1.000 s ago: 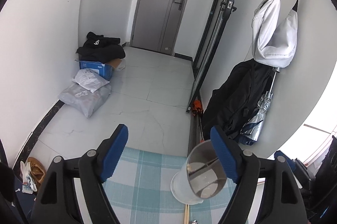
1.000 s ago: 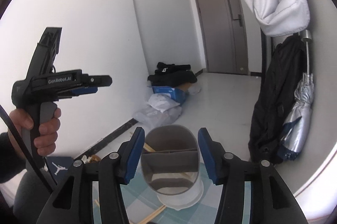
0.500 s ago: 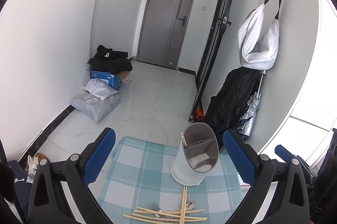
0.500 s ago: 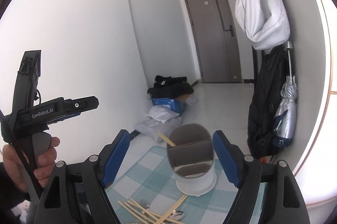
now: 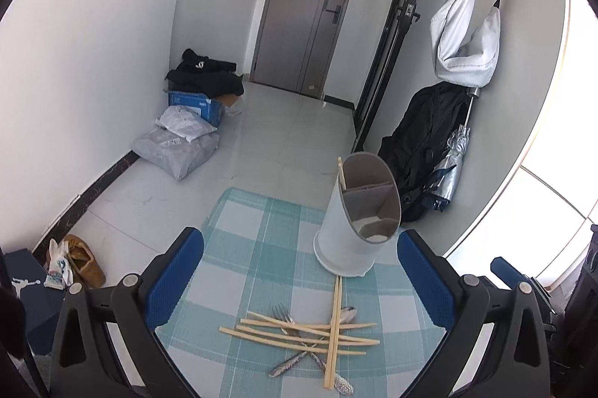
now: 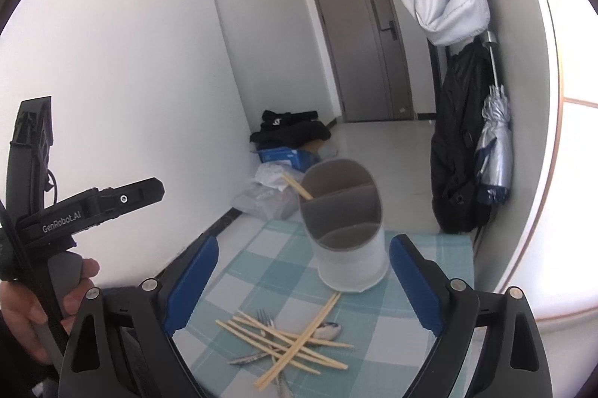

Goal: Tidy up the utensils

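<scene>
A white utensil holder (image 5: 351, 229) with grey dividers stands upright on the teal checked cloth, one chopstick (image 5: 340, 173) leaning in its back compartment. Nearer me, several loose chopsticks (image 5: 299, 334) lie crossed over a fork (image 5: 282, 314) and a spoon (image 5: 347, 314). My left gripper (image 5: 299, 241) is wide open above the cloth with nothing between its pads. My right gripper (image 6: 304, 244) is opening; the holder (image 6: 347, 248) stands just beyond its fingertips, clear of both pads. The chopstick pile (image 6: 284, 342) lies below the right gripper. A hand (image 6: 37, 304) holds the left gripper at the left edge of the right wrist view.
The cloth (image 5: 254, 241) ends at the table's far edge just behind the holder, with tiled floor beyond. A black jacket (image 5: 422, 143) and folded umbrella (image 5: 452, 158) hang by the right wall. Bags (image 5: 175, 151) and a blue box (image 5: 194, 102) sit on the floor at the left.
Both grippers have pulled back from the holder and their jaws have widened. The holder now stands free on the cloth, and the pile of chopsticks, fork and spoon has come into view.
</scene>
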